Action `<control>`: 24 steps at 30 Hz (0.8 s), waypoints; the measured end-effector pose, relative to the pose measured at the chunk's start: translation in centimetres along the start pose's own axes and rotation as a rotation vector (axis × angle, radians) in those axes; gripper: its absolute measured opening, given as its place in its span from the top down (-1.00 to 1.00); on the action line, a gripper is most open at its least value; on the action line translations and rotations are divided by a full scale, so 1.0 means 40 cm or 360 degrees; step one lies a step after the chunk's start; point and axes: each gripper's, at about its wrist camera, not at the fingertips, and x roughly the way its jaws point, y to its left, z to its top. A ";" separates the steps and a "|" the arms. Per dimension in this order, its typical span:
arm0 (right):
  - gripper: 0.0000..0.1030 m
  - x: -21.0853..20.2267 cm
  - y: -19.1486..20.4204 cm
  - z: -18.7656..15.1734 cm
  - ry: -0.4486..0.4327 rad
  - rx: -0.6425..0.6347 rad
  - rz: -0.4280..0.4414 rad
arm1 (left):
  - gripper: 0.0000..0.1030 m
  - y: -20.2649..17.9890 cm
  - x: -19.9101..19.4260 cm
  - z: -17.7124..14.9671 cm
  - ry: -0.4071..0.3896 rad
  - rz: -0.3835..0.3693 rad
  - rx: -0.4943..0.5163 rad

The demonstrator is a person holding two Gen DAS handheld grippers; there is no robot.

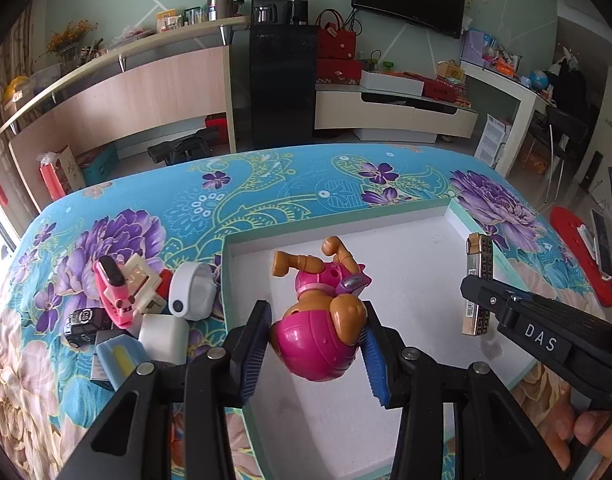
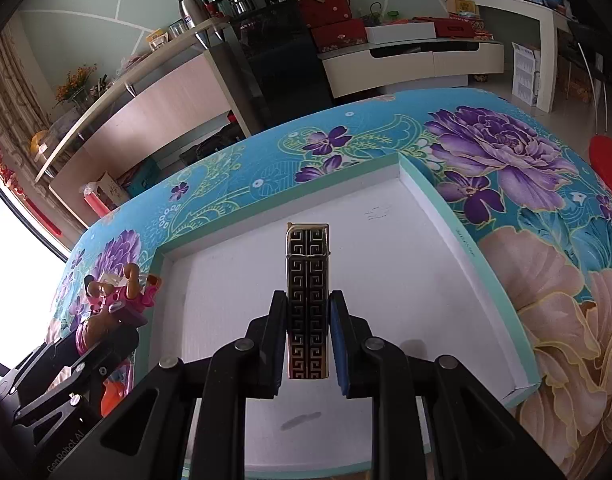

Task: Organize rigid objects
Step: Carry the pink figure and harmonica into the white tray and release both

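Left hand-held gripper (image 1: 316,344): blue pads partly closed, clamped on pink-and-tan toy figure (image 1: 326,312), held above white tray (image 1: 426,248) floor, figure's legs pointing away.

Right hand-held gripper (image 2: 308,340): nearly closed, pinching black-and-gold patterned lighter (image 2: 308,280) at lower half, upright over tray middle.

Tray: shallow, mint-green rim, resting on surface with blue floral cloth (image 1: 226,192).

Left of tray, on cloth: cluster with pink toy (image 1: 114,292), white round device (image 1: 192,292), white block (image 1: 164,336), small black car (image 1: 84,322), blue box (image 1: 120,360).
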 end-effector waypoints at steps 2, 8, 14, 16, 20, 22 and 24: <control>0.59 0.001 -0.022 0.002 0.0001 0.0019 -0.0048 | 0.09 -0.013 0.023 0.007 0.0017 -0.0001 -0.0011; 0.59 0.003 -0.053 0.004 0.0008 0.0031 -0.0138 | 0.09 -0.036 0.073 0.005 0.0053 0.0012 -0.0038; 0.59 0.025 -0.041 -0.005 0.0065 -0.0022 -0.0163 | 0.09 -0.047 0.102 -0.019 0.0086 0.0025 -0.0034; 0.59 0.038 -0.035 -0.009 0.0094 -0.0041 -0.0174 | 0.09 -0.046 0.111 -0.026 0.0099 0.0030 -0.0039; 0.59 0.062 -0.031 -0.018 0.0153 -0.0061 -0.0208 | 0.09 -0.043 0.130 -0.038 0.0130 0.0033 -0.0047; 0.58 0.065 -0.031 -0.019 0.0164 -0.0060 -0.0207 | 0.09 -0.043 0.134 -0.044 0.0141 0.0036 -0.0046; 0.58 0.060 -0.031 -0.016 0.0151 -0.0058 -0.0213 | 0.08 -0.044 0.135 -0.047 0.0149 0.0035 -0.0042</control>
